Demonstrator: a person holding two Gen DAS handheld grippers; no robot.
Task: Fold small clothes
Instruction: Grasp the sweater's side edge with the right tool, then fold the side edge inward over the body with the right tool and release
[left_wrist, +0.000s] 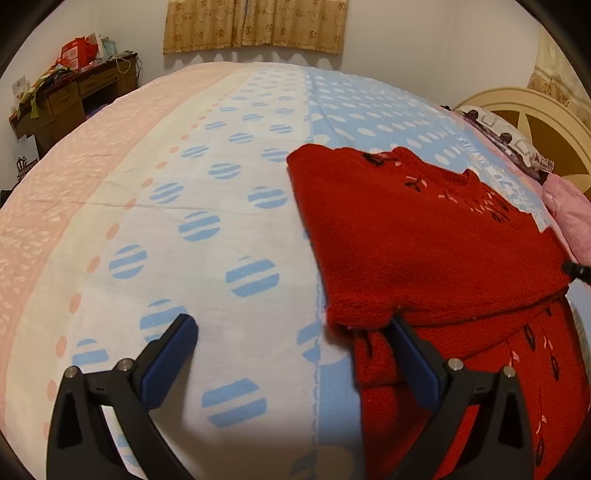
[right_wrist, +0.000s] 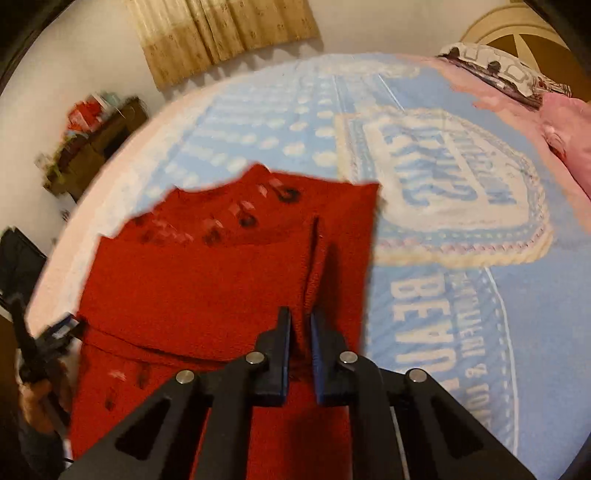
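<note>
Red knitted garment (left_wrist: 424, 240) lying on the bed (left_wrist: 221, 206), over the blue part of the patterned sheet, its near portion doubled back so that a folded edge runs across the cloth. Right tongs (right_wrist: 300, 343) narrow, pinching a raised ridge of the red knit between the pads. Left tongs (left_wrist: 291, 325) spread wide, holding nothing; one finger (left_wrist: 410, 354) rests against the folded edge. Judged stage: one fold in place, with further folding and smoothing remaining. The garment's nearest part is cut off by both frames. The right wrist view is motion-blurred, so the dark and pink trim cannot be identified.
</note>
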